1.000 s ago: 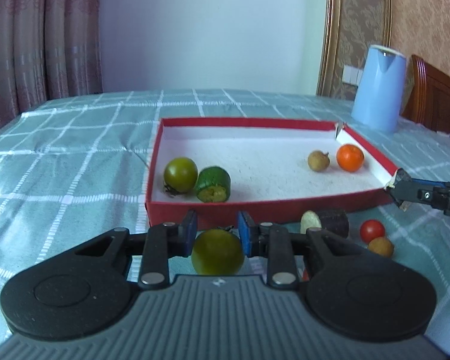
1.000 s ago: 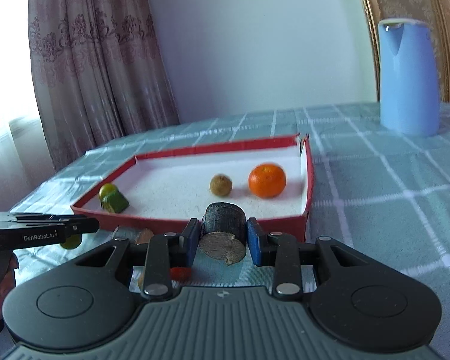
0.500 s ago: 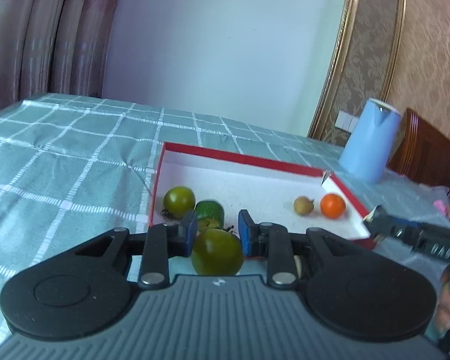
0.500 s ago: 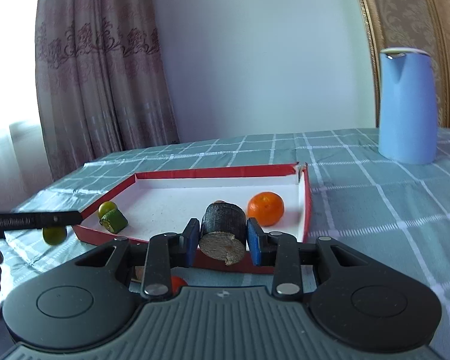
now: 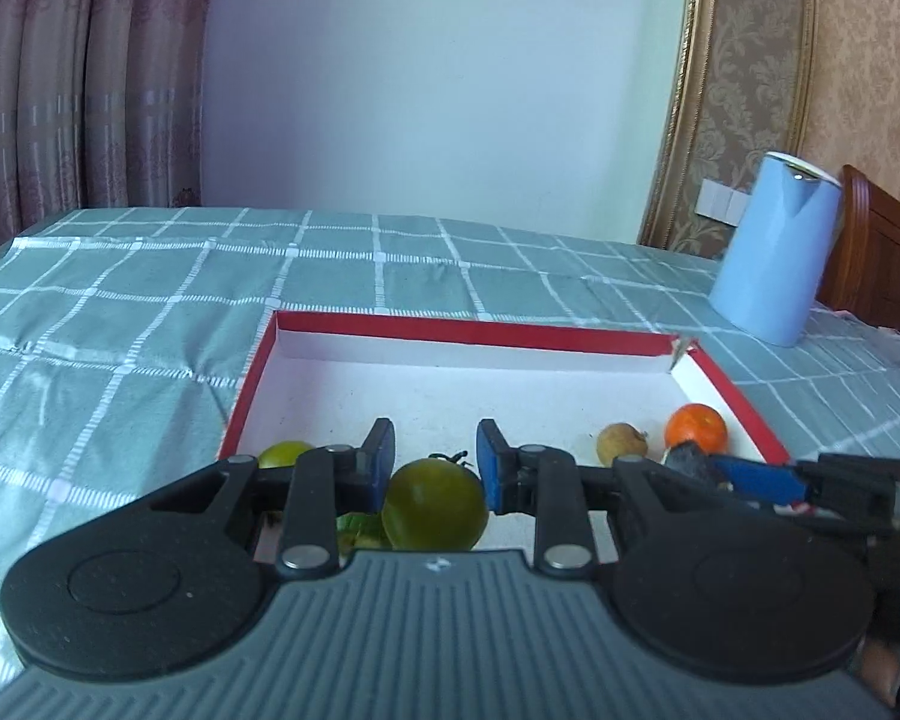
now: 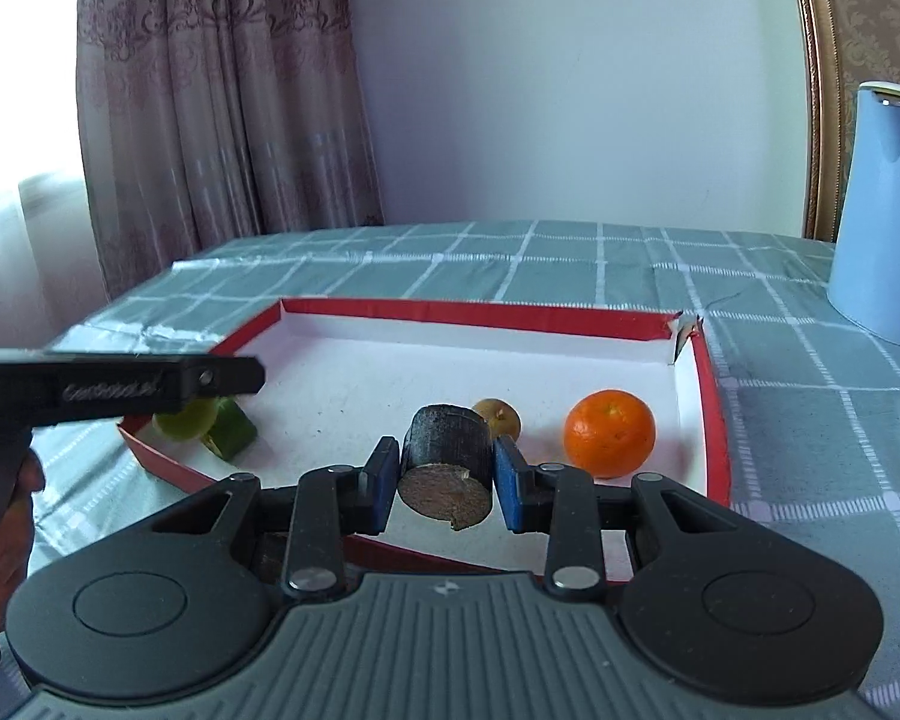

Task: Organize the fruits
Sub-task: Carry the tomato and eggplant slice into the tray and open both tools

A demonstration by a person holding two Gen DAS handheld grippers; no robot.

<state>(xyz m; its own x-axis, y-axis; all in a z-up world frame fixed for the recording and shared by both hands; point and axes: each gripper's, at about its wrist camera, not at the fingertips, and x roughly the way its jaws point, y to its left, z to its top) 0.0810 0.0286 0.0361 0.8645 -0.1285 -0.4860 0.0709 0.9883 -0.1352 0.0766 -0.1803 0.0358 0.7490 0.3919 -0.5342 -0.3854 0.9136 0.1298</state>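
Note:
My left gripper (image 5: 432,465) is shut on a round green fruit (image 5: 435,504) and holds it over the near left part of the red tray (image 5: 468,330). My right gripper (image 6: 447,477) is shut on a dark cut fruit piece (image 6: 447,468) over the tray's (image 6: 486,313) near right part. In the tray lie an orange (image 6: 609,432), a small brown fruit (image 6: 498,414), a green fruit (image 5: 282,453) and a green cut piece (image 6: 231,429). The left gripper body (image 6: 114,387) crosses the right wrist view.
A blue kettle (image 5: 774,249) stands at the back right on the green checked tablecloth (image 5: 120,300). A wooden chair (image 5: 882,258) is behind it. Curtains hang at the left.
Both grippers have risen and moved forward over the tray's near rim, each still holding its fruit. The loose fruits on the cloth are out of view.

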